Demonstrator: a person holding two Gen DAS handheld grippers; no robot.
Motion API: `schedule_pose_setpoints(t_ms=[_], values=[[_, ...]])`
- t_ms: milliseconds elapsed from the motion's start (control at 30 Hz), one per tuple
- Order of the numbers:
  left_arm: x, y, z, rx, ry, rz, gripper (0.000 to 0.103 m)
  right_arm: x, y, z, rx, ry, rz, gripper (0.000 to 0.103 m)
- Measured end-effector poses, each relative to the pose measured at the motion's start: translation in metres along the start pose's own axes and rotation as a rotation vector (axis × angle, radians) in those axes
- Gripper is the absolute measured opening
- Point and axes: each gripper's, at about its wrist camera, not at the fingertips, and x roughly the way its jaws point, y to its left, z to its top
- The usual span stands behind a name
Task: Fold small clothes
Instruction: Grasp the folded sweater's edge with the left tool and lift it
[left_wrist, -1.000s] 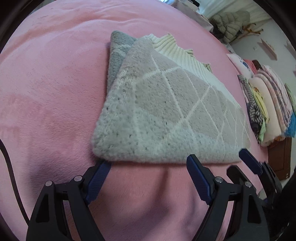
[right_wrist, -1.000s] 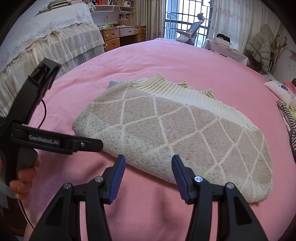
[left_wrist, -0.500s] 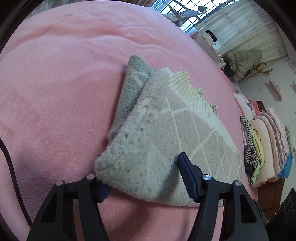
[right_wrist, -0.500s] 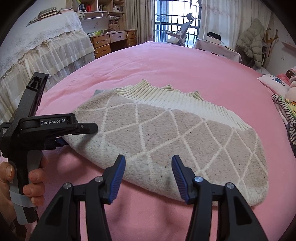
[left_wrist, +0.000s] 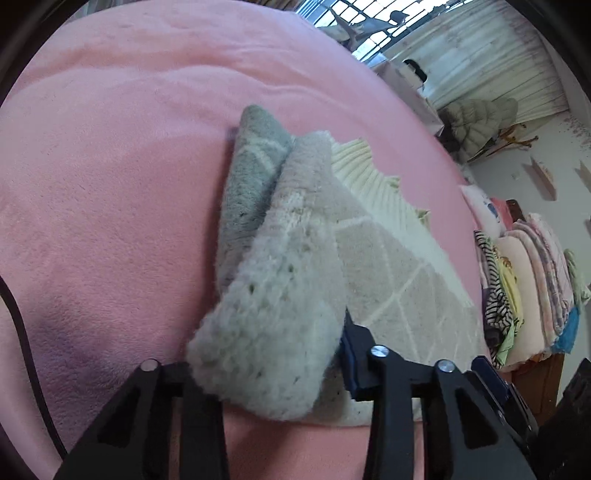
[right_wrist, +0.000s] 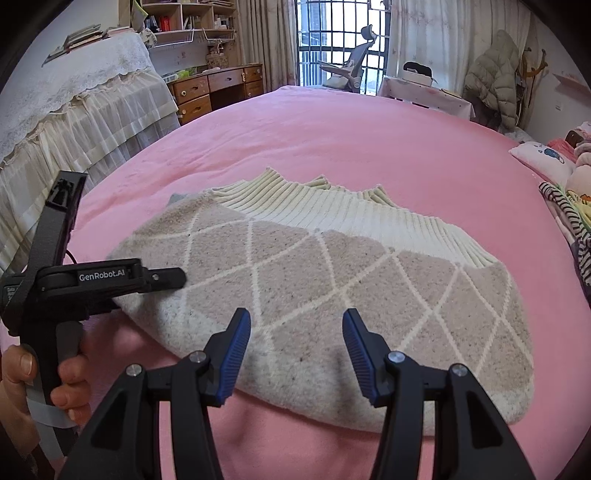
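A folded grey knit sweater with a white diamond pattern and a cream ribbed hem lies on the pink bed. My left gripper is shut on the sweater's near left corner, which bunches up between the fingers; it also shows at the left of the right wrist view. My right gripper is open and empty, its blue pads just above the sweater's near edge.
A stack of folded clothes sits at the right edge of the bed. A lace-covered piece of furniture stands to the left, with a desk and a chair beyond the bed.
My left gripper moved forward onto the sweater's left corner and closed on it, bunching the cloth. My right gripper stayed open and moved slightly closer over the near edge.
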Motion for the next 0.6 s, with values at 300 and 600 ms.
schedule_pose_setpoints(t_ms=[300,600], values=[[-0.039,-0.096,-0.010,0.307,-0.150,0.083,0.023,-0.014,-0.042,0.016,0.044,-0.001,-0.008,0.052],[-0.032,-0.177,-0.021,0.469,-0.163,0.103,0.023,-0.003,-0.120,0.036,0.148,0.082,0.037,0.052]])
